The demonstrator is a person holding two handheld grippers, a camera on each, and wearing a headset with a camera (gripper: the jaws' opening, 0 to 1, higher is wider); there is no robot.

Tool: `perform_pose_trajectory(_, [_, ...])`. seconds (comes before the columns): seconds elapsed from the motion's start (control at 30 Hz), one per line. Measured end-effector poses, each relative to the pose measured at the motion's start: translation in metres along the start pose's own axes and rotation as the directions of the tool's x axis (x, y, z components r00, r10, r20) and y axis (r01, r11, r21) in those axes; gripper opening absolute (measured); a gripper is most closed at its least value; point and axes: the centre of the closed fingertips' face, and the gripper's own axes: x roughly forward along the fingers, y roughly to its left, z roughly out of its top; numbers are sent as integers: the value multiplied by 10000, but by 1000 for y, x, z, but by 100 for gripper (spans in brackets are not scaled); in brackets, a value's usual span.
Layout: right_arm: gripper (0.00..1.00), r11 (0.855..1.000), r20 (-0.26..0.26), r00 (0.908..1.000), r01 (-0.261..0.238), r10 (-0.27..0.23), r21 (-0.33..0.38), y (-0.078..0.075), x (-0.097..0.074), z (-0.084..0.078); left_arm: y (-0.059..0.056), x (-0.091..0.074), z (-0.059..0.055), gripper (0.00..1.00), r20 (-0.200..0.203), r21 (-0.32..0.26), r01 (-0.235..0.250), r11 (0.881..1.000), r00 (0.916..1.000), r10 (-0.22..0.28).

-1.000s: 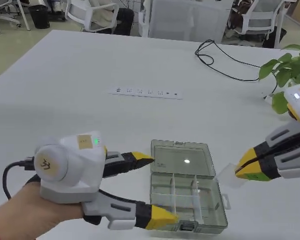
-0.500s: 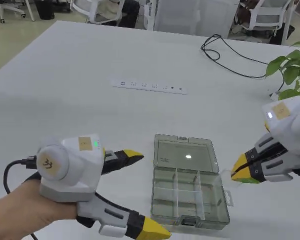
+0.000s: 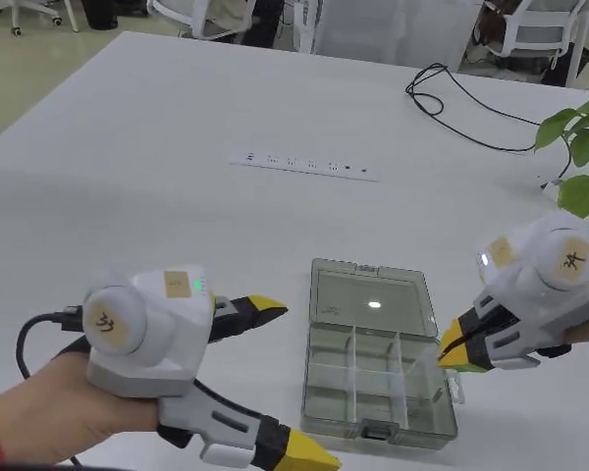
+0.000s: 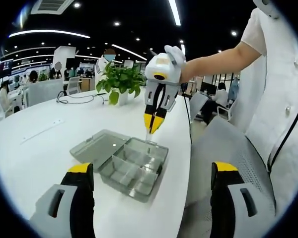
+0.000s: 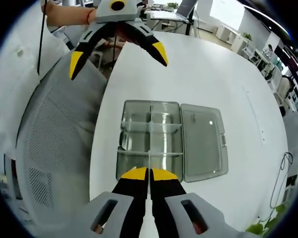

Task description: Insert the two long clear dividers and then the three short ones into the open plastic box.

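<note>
1. Yellow-tipped and spread wide, your left gripper (image 3: pixel 287 383) holds nothing. Your left hand (image 3: pixel 47 414) wraps its body at the lower left of the head view, with the wrist coming in from the corner. The jaws point right, toward the open plastic box (image 3: pixel 417 432).
2. Your right gripper (image 3: pixel 455 352) tilts down and leftward, its tips closed together just at the box's right-hand wall, about midway along.
3. In the left gripper view your right forearm (image 4: pixel 218 55) reaches in from the right, and the gripper hangs nearly straight down over the tray's far edge. A thin clear divider (image 4: pixel 148 141) is pinched in its tips, with the lower end at the rim. You cannot tell whether it is seated.
4. In the right gripper view the divider shows edge-on, running from the closed tips to the tray's near wall.
5. On the white table (image 3: pixel 177 147) the box sits between your two grippers, its lid (image 3: pixel 373 294) laid flat open. Clear dividers already split the tray into compartments.
</note>
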Motion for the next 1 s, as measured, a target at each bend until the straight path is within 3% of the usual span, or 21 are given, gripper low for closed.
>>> perform_pose_trajectory(0.4, [3, 9999, -224, 9997, -119, 120, 46, -2, 6, -3, 0, 1, 0, 100, 35, -41, 3, 10000, 10000, -3])
perform_pose_trajectory(0.57, [3, 9981, -9, 9992, -387, 388, 487, -2, 12, -6, -1, 2, 0, 100, 50, -42, 51, 10000, 10000, -51])
perform_pose_trajectory(1.0, [3, 9984, 302, 9990, -345, 331, 451, 0, 17, -8, -3, 2, 0, 99, 94, -100, 72, 9999, 9999, -71])
